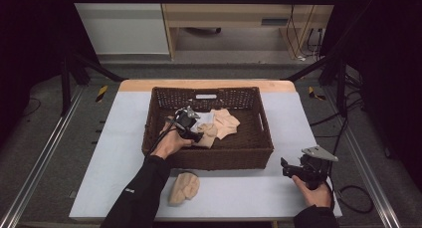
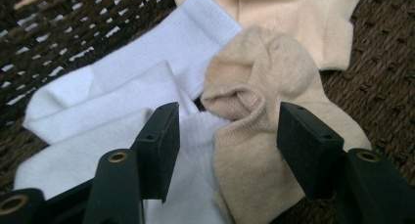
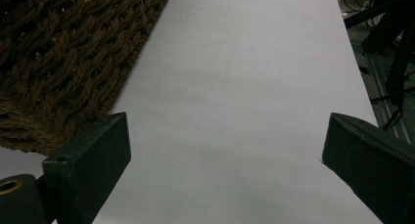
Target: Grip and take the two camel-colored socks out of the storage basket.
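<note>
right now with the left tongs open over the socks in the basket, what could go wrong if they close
The left tongs straddle the seam where a white sock overlaps a beige sock, so closing could pinch both at once.

A second beige sock lies touching the first, so lifting may drag it along.

The brown wicker basket has an open weave, so a low tip could snag it.

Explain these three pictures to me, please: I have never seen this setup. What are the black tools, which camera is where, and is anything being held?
A person holds a two-jaw tool in each hand. The high view looks down on the table. The other two pictures come from cameras riding on the tools. The left tool is inside the brown wicker basket, jaws open around a beige sock beside white socks, not yet gripping. The right tool hovers open over bare table. Another beige sock bundle lies in front of the basket.
</note>
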`<state>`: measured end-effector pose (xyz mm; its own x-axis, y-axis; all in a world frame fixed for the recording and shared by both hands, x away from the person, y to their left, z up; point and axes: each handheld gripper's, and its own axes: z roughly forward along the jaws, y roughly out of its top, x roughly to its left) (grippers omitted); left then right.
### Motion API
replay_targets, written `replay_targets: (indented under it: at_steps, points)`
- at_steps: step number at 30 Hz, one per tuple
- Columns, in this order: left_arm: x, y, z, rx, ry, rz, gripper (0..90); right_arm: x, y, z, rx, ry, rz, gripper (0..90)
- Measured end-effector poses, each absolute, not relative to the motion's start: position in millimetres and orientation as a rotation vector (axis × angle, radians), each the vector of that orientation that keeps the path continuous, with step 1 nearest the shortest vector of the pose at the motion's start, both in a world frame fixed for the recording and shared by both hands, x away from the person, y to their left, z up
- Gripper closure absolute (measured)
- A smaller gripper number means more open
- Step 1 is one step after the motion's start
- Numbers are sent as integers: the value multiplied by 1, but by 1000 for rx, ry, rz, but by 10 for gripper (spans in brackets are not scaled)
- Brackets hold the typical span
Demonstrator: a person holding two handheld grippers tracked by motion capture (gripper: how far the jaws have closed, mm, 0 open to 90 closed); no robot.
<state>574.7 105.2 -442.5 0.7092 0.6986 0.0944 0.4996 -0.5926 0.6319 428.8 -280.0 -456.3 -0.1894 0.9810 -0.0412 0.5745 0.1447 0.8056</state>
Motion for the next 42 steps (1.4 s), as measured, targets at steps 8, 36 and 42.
replay_targets:
  at_steps: [8, 36, 42]
  points:
    - [579, 105, -449, 2358, 935, 399, 424, 429, -279, -457, 1487, 1848, 891, 45]
    - [571, 108, -432, 2303, 876, 364, 814, 428, -279, -456, 1491, 1851, 893, 49]
    - [563, 118, -419, 2152, 836, 386, 818, 428, -280, -456, 1493, 1847, 894, 49]
